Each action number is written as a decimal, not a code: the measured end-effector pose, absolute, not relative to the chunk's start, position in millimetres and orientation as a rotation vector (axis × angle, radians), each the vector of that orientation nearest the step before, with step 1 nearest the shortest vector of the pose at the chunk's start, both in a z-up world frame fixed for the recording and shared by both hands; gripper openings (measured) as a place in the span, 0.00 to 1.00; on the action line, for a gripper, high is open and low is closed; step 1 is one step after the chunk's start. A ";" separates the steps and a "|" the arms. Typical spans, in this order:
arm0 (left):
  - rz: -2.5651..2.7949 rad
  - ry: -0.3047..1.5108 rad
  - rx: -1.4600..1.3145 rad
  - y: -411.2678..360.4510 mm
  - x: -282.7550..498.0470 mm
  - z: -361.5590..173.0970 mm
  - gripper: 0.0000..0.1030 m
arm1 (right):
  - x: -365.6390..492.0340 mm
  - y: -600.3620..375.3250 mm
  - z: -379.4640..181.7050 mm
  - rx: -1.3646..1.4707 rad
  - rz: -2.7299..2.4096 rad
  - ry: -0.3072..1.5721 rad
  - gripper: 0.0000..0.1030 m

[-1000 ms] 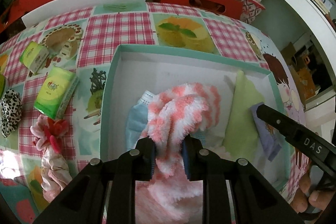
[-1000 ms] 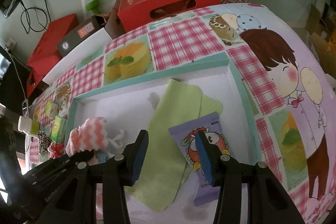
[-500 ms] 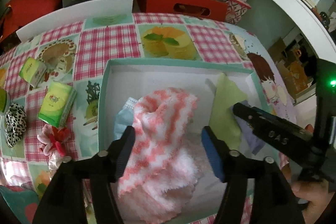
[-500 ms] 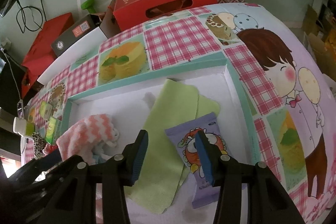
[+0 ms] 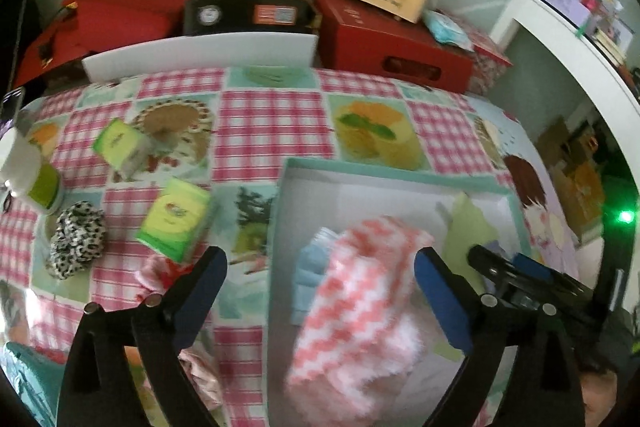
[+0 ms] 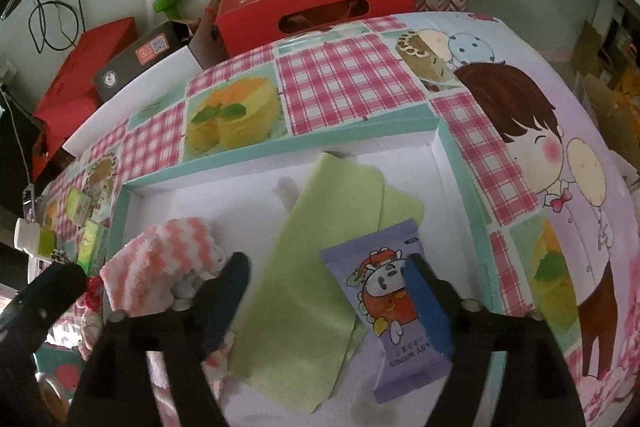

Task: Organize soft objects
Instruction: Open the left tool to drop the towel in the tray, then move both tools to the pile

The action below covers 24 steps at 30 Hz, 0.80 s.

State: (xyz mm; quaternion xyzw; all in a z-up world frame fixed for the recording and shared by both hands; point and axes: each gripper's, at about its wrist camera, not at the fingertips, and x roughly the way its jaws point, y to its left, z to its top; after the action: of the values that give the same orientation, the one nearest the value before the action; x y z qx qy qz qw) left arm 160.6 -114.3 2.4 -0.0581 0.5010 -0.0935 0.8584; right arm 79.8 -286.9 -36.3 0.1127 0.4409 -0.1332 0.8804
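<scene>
Left wrist view: my left gripper [image 5: 320,277] hangs above the box [image 5: 384,173] with its jaws spread wide, gripping nothing — the pink-and-white fuzzy sock [image 5: 360,311] lies loose below, inside the box on top of a blue face mask [image 5: 310,267].
Right wrist view: right gripper [image 6: 326,291] jaws also apart and empty, over the green cloth [image 6: 304,267] and the purple wipes pack [image 6: 394,301], both lying in the box.
Where the leftovers are: out on the tablecloth [image 5: 272,115], left of the box.
Risk 1: the sock is piled near the front of the box, so I reckon a low sweep could drag it back out.
Risk 2: the two grippers sit close together — easy to clip each other if I swing left carelessly.
Risk 3: left view is blurry, so lining up on the next item might be off.
Count in box: one sock, one mask, one cloth, one wipes pack.
Count outside: two green tissue packs [image 5: 174,219], one leopard scrunchie [image 5: 78,237], one pink frilly thing [image 5: 160,269] by the left finger.
</scene>
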 end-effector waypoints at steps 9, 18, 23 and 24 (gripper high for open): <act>-0.146 1.074 -0.142 -102.5 163.9 -9.7 0.93 | 79.1 -288.9 -37.2 0.237 -0.306 0.898 1.00; -0.113 1.067 -0.195 -93.2 166.3 -13.1 1.00 | 77.9 -287.3 -33.9 0.225 -0.326 0.867 1.00; -0.099 1.049 -0.252 -82.7 166.3 -9.9 1.00 | 75.8 -288.4 -29.8 0.258 -0.308 0.840 1.00; -0.096 1.046 -0.261 -80.8 166.2 -9.1 1.00 | 75.5 -287.1 -27.3 0.257 -0.298 0.827 1.00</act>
State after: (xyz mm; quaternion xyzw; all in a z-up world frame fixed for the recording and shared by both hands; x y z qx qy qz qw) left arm 166.2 -80.8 -9.1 -0.1241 0.4978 -0.0457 0.8572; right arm 75.5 -287.1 -27.3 0.1241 0.3993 -0.1440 0.8969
